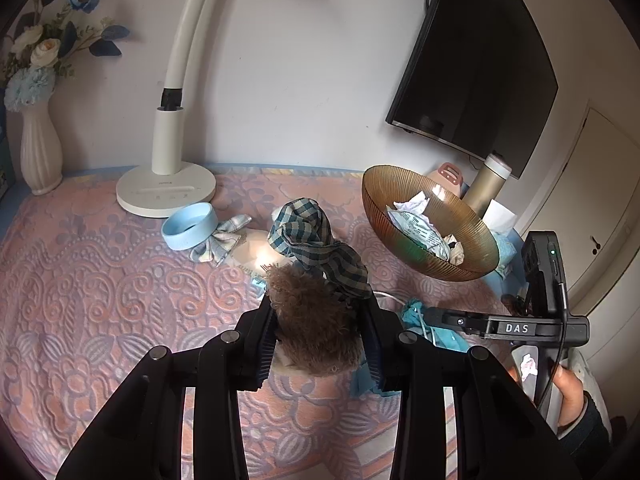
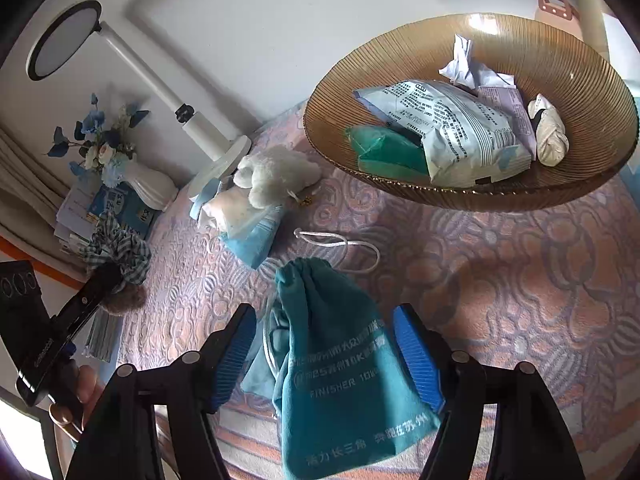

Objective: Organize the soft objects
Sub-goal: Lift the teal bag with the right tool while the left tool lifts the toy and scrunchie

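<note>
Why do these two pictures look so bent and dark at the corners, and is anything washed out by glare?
Both views come through a fisheye lens, hence the black rounded corners. In the left wrist view the lamp arm bows into a curve and a bright spot blows out beside the checked cloth. In the right wrist view the bowl rim catches glare at the top, and the teal bag stays sharp.
</note>
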